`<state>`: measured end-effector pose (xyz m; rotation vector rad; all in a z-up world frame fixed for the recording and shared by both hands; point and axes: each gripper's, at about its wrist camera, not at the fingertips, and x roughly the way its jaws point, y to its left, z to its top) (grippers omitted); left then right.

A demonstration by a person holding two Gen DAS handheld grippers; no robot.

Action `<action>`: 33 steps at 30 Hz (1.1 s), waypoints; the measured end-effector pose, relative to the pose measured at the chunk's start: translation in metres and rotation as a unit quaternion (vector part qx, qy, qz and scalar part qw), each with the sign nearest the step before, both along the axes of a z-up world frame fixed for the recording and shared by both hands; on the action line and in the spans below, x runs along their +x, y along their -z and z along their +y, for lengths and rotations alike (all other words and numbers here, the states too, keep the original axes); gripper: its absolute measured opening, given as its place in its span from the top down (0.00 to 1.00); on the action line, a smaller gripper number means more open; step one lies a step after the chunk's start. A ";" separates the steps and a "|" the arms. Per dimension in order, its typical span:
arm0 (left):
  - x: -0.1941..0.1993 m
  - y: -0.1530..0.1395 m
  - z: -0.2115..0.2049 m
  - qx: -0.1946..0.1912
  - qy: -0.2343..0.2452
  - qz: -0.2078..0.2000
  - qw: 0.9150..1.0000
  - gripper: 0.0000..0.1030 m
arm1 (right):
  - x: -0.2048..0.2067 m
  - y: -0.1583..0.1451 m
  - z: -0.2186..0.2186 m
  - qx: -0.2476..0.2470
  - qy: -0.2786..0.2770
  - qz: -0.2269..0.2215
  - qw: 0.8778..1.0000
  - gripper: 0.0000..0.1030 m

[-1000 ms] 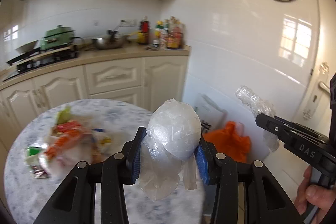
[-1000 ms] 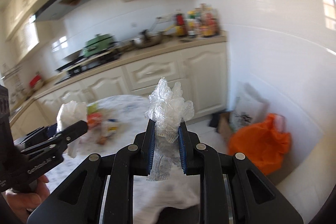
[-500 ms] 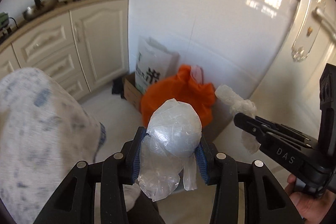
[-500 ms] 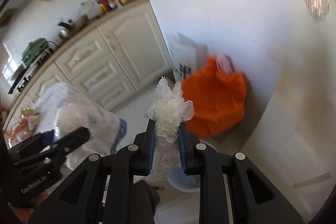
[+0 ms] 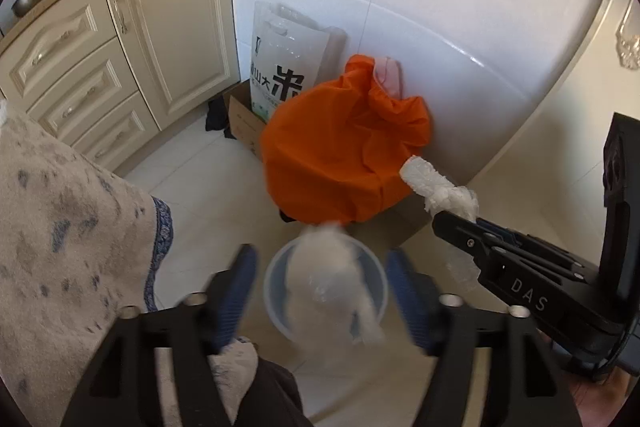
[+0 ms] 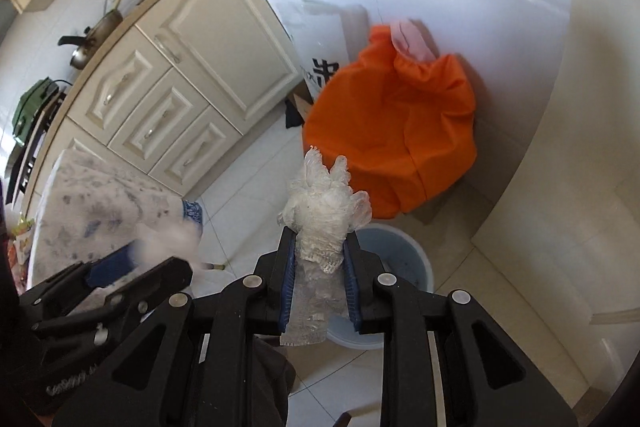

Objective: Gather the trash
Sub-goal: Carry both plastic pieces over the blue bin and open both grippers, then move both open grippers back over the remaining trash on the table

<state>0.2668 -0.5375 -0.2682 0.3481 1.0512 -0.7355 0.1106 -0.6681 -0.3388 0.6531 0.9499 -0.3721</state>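
The left gripper (image 5: 322, 293) stands wide, its blue-padded fingers (image 5: 236, 291) blurred and apart at the lower centre of the left wrist view; between them a crumpled wad of clear plastic film (image 5: 328, 287), also blurred, touches neither pad and lies over the mouth of the pale blue round plastic bin (image 5: 280, 263) on the floor, so it appears to be dropping in. The right gripper (image 6: 318, 281) is clamped narrow on a second bundle of crinkled translucent plastic wrap (image 6: 322, 211), which rises above the pads at the centre of the right wrist view; the bin's rim (image 6: 416, 251) shows just right of and beyond it. Judged from these views, one piece is being delivered and the second is not yet released; whether it hangs over the bin's mouth cannot be told. More litter lies on the round table with the speckled grey cloth (image 6: 92, 203) at the far left edge, so further collecting seems to remain. A bulging orange fabric sack (image 5: 348, 147) sits just behind the bin against the white tiled wall, with a white printed plastic bag (image 5: 280, 67) and a brown cardboard box (image 5: 242, 119) beside the cream cabinet (image 5: 172, 27) at upper left. The table's hanging edge stands near the bin on the left; nothing covers the bin's mouth.
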 end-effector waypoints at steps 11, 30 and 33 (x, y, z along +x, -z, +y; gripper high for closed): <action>-0.014 -0.002 0.008 -0.001 -0.023 -0.035 0.999 0.02 | -0.014 0.000 -0.006 0.014 0.040 -0.004 0.999 0.00; -0.100 -0.126 0.168 -0.120 -0.083 -0.139 0.980 0.01 | -0.003 -0.136 0.089 -0.049 -0.027 -0.102 0.993 0.00; -0.110 -0.142 0.212 -0.140 -0.107 -0.155 0.972 0.01 | 0.005 -0.161 0.118 -0.063 -0.053 -0.122 0.989 0.00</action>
